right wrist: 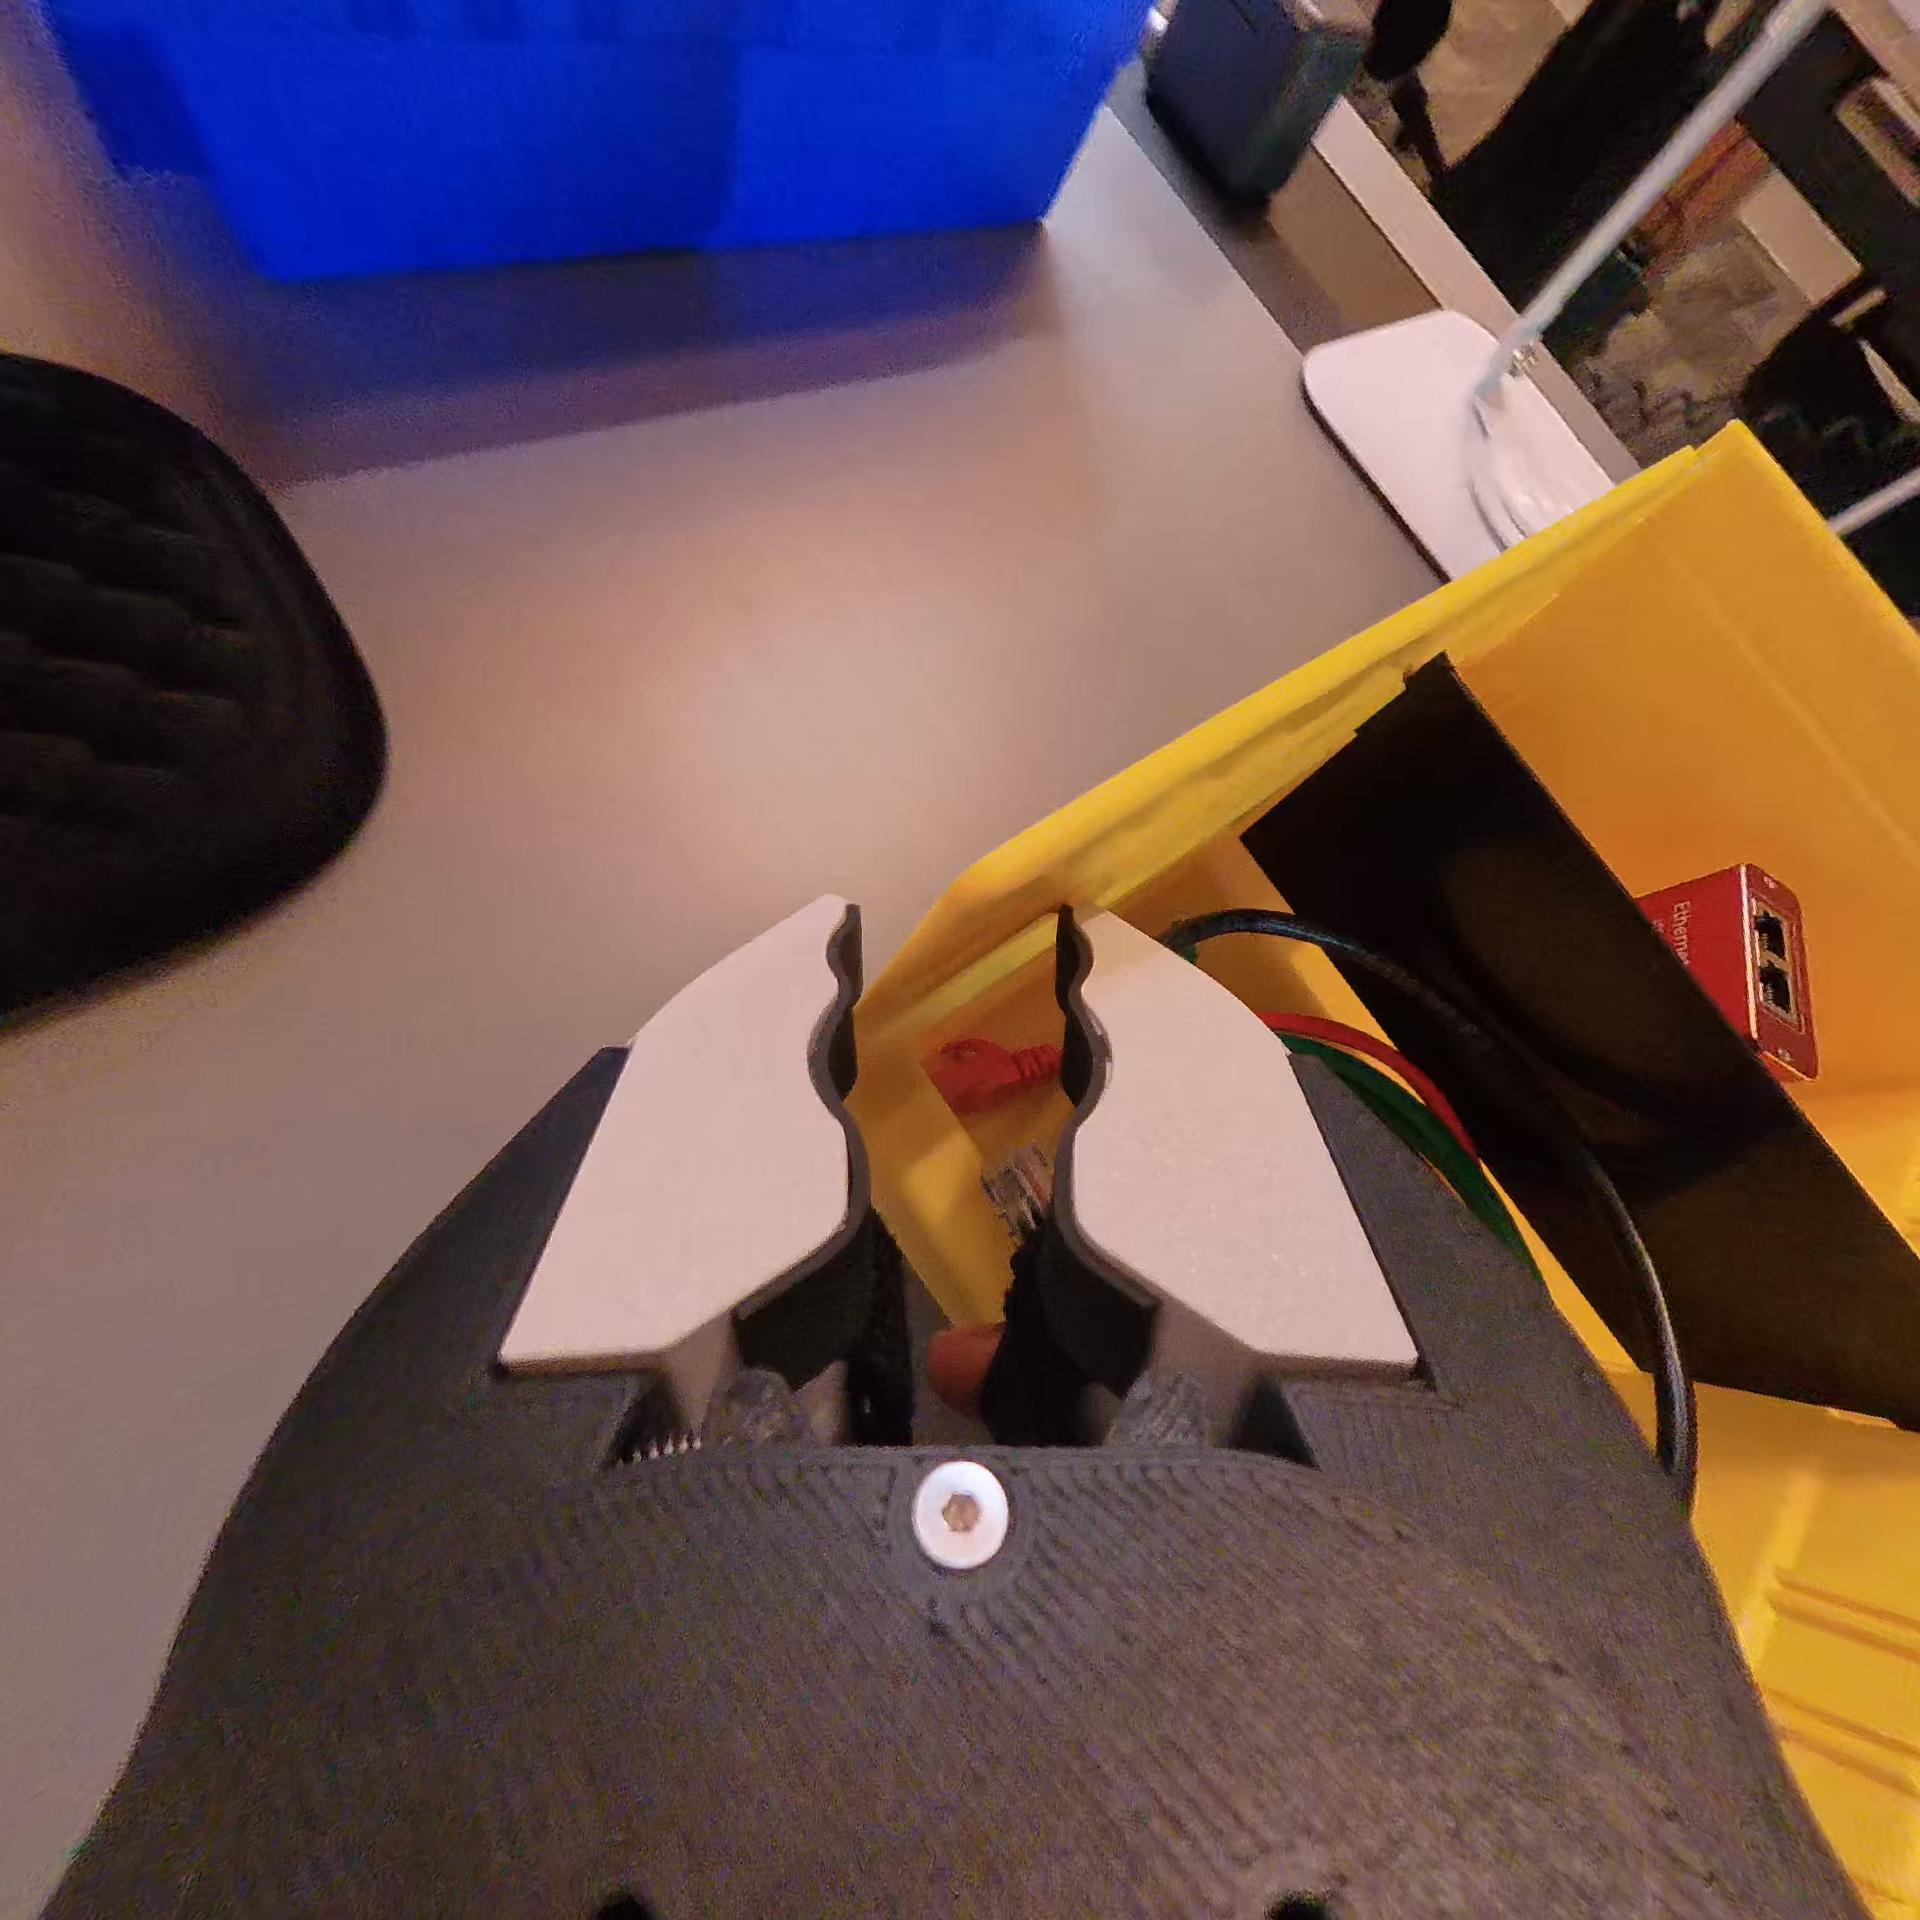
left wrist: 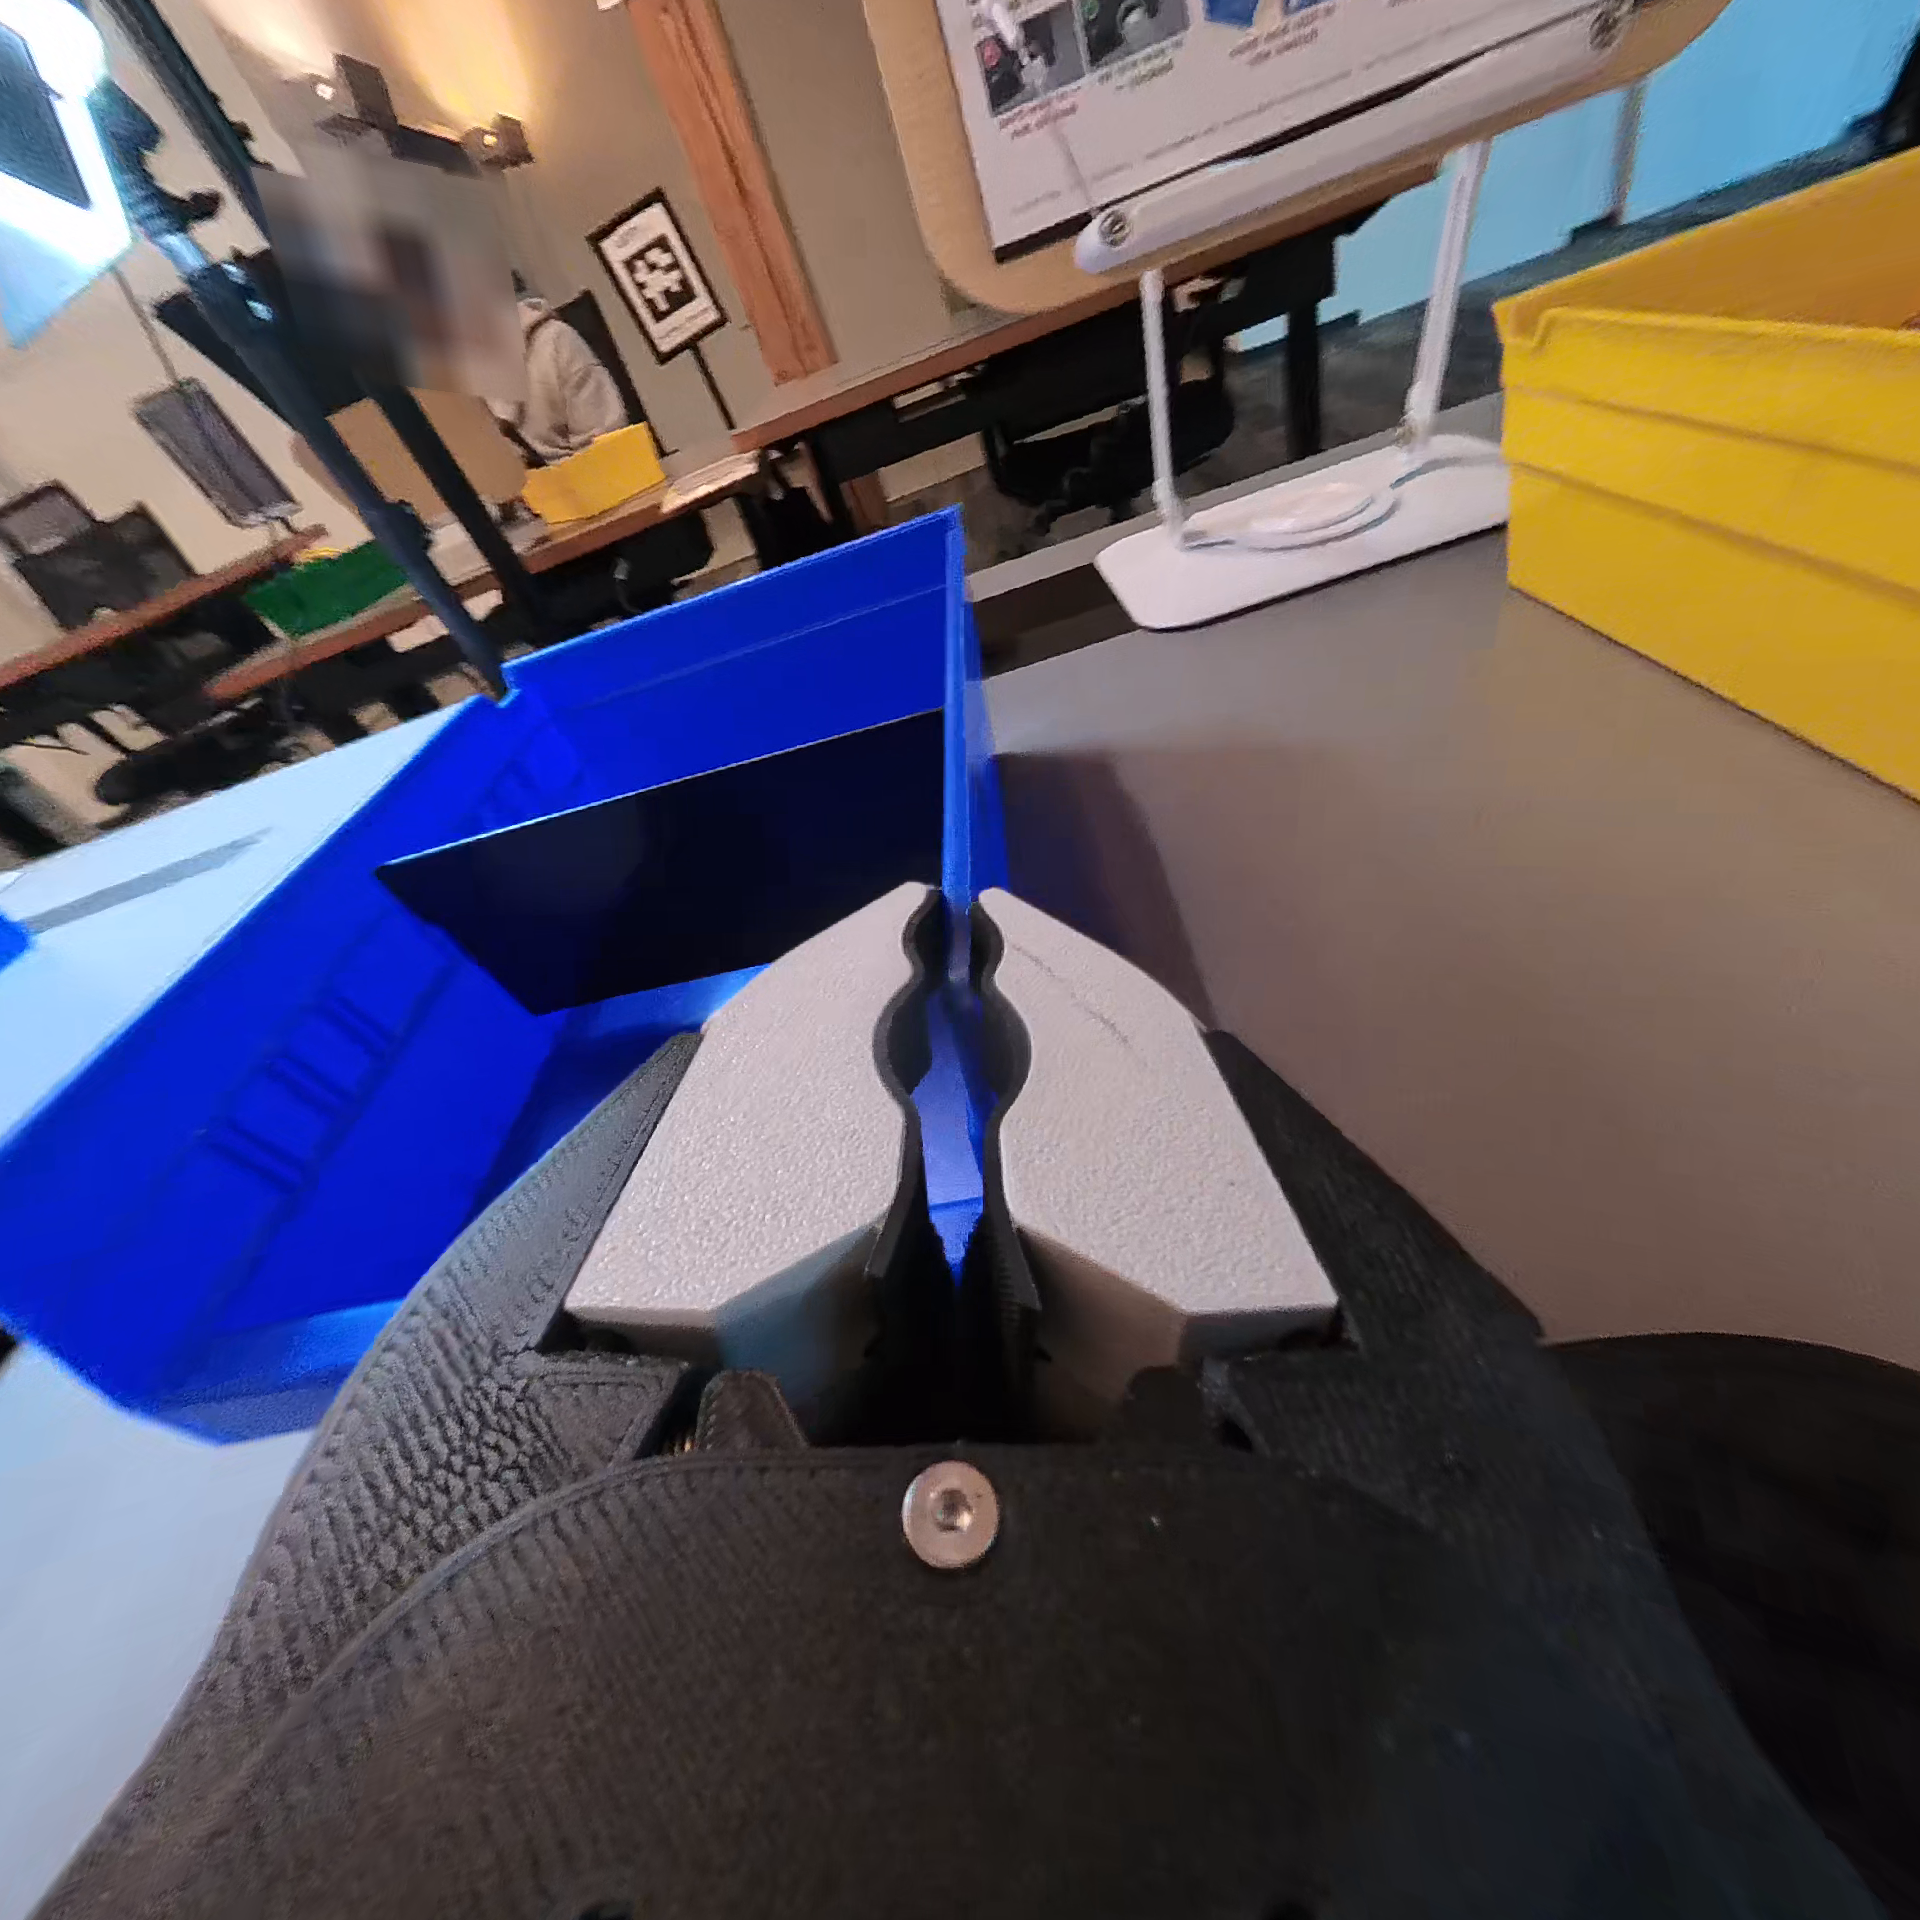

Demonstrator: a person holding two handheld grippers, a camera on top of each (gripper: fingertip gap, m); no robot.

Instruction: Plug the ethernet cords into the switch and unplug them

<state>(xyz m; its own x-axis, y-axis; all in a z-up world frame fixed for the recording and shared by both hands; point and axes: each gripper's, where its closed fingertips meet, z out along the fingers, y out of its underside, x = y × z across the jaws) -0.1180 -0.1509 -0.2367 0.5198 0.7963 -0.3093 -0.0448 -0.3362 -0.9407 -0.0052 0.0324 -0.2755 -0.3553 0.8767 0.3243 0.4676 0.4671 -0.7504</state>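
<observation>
Between the parted fingers of the right gripper [right wrist: 958, 1039], the red ethernet plug [right wrist: 987, 1075] is lying in the yellow bin [right wrist: 1143, 821], long axis crosswise, tip pointing left. It is looking light, its cord limp; grasping the stiff boot seems best. The red switch [right wrist: 1745, 966] is sitting beyond the divider [right wrist: 1507, 1039], right. The left gripper [left wrist: 958, 935] is pinching the blue bin [left wrist: 727, 644] wall.

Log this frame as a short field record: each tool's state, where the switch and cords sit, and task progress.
left tool: shut on the blue plastic bin wall
right tool: open, empty, above the yellow plastic bin rim
red metal ethernet switch: in the yellow bin, beyond a black divider panel, visible ports empty
red, green and black ethernet cords: loose in the yellow bin
progress: nothing plugged in
</observation>
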